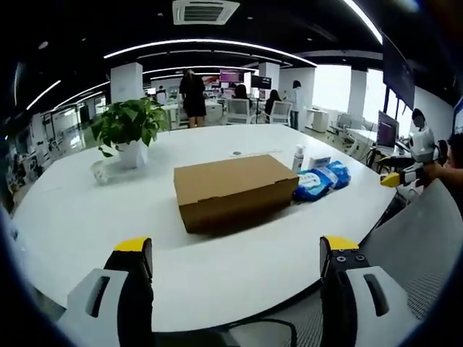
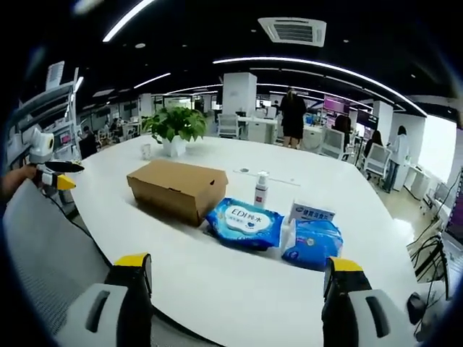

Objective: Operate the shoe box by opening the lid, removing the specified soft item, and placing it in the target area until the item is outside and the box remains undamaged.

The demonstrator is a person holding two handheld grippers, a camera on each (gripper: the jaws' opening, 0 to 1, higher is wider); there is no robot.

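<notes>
Both your hand-held grippers, left (image 1: 235, 271) and right (image 2: 237, 289), are released and empty; the closed box (image 1: 233, 190) lies ahead on the table (image 1: 217, 267). Pinch the cardboard lid hard and you may crease it.

Two gripper cameras looked across the same white table from its near edge.

The left gripper view faced the shoe box (image 1: 233, 190) straight ahead of its jaws, fairly near. The right gripper view stood further right and back, with the box (image 2: 177, 188) ahead-left. Both shared the box, the potted plant (image 1: 129, 126) and the blue wipes pack (image 2: 244, 223).
</notes>
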